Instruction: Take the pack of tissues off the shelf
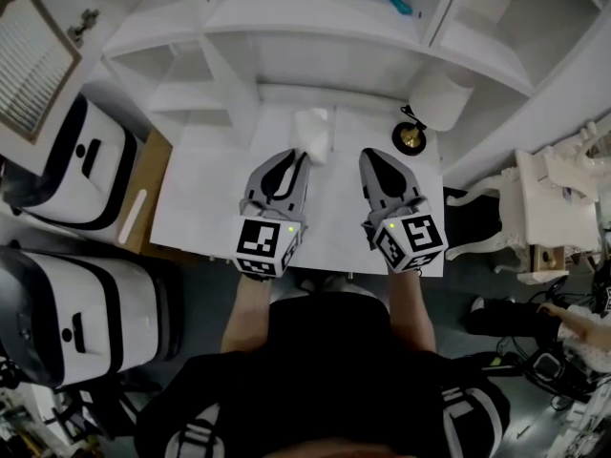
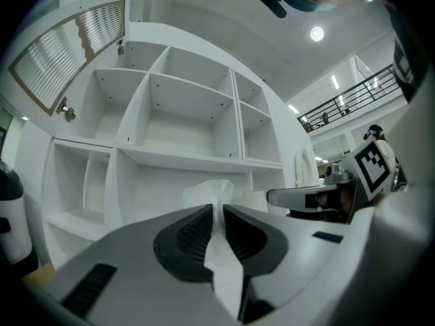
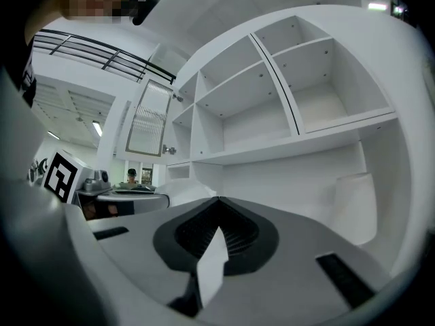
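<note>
Most of the task looks done. The pack of tissues [image 1: 313, 130] is not inside the shelf [image 1: 315, 41] but in front of it, over the far part of the white tabletop [image 1: 205, 208]. It is pinched at the tip of the left claw [image 2: 216, 206], whose jaws are clamped on a thin white fold of it; a crumpled tuft stands up just past the tips in the left gripper view. The right claw [image 3: 217, 200] is held beside the left, its jaws brought together at the tips with nothing gripped. The pale sliver seen lower between them is judged to be the bright surface below showing through, not a held thing.

Whether the pack rests on the tabletop or hangs just above it cannot be told from the head view, since white lies on white there. The compartments visible in both gripper views are bare, so nothing more is judged to need fetching.

What is left is small — the pack is to be set down on the tabletop, if it is not down already, and the left claw's hold released. A grip this thin could slip or pull out a single sheet, so care is called for.
</note>
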A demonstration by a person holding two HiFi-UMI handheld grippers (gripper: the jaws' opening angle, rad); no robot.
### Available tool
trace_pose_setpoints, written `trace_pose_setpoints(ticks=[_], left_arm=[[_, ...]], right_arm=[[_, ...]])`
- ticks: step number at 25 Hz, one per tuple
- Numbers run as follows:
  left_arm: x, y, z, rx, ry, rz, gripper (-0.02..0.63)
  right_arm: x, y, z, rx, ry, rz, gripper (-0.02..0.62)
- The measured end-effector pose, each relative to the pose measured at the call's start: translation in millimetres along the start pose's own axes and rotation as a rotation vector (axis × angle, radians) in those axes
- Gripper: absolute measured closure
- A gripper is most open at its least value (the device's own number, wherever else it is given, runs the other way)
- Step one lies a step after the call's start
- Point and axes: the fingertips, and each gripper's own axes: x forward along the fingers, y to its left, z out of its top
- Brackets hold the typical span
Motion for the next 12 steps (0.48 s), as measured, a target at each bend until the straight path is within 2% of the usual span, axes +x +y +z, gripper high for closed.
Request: trace_pose_setpoints(ticks=[6, 12], left_arm=[[-9.6, 8.8, -11.0, -0.040, 0.004, 0.023, 0.554], [-15.5, 15.5, -14.6, -0.047, 0.000, 0.034, 0.554]], right_arm=[[1.9, 5.8, -5.3, 0.003, 0.011, 0.001, 0.577], [6.3, 13.9, -6.2, -0.005, 0.010, 0.012, 0.577]])
